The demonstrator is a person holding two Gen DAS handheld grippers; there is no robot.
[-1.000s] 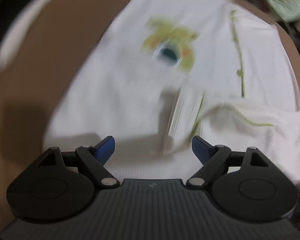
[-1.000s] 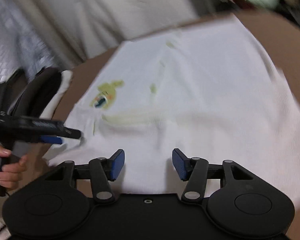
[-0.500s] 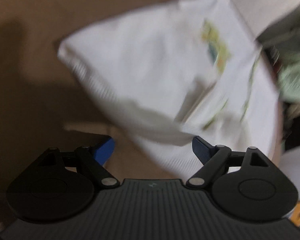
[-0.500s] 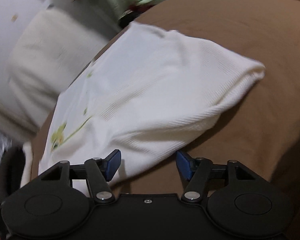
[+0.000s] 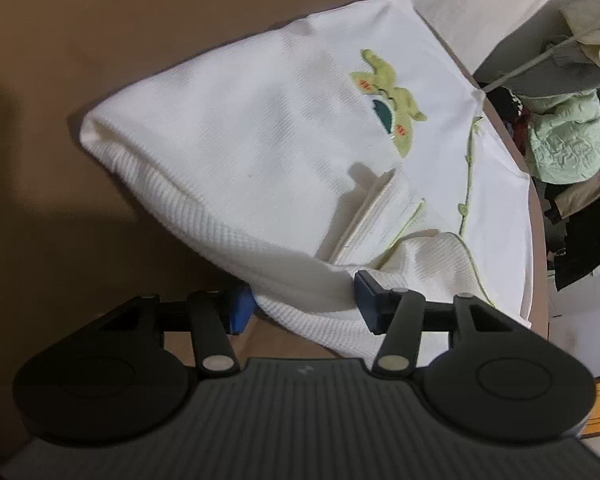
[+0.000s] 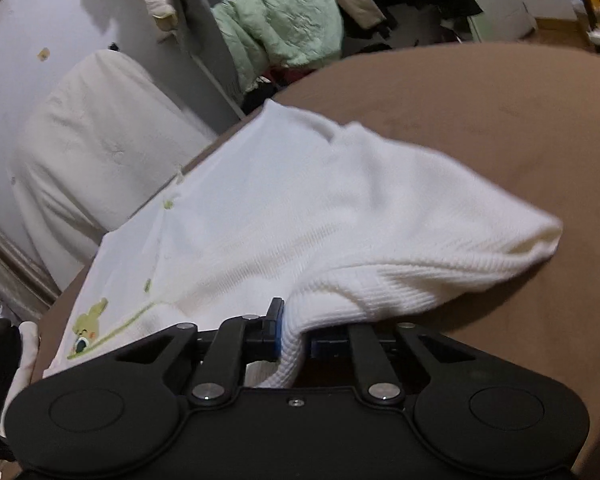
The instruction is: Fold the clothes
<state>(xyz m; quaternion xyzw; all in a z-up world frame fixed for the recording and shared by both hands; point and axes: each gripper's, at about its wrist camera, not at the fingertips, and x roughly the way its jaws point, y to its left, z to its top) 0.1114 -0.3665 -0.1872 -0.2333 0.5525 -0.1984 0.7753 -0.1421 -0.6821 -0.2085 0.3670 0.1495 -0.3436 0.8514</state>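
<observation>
The white waffle-knit garment point(image 6: 300, 208) is lying on the brown surface point(image 6: 500, 120), its long axis running away from the fingers. The right gripper point(image 6: 293, 338) is pinching its ribbed hem tightly. The left gripper point(image 5: 304, 306) is straddling a bunched fold, jaws fairly wide. Bare brown surface is lying open beyond the rounded folded corner.

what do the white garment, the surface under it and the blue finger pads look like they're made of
White garment: seemingly a soft waffle or rib knit, matte; fine textured ridges show along its folded edge.
Brown surface: looks like matte cloth, smooth, no gloss; fibre unclear.
Blue finger pads: probably rubber or plastic, smooth and dull; the look leaves it open.
</observation>
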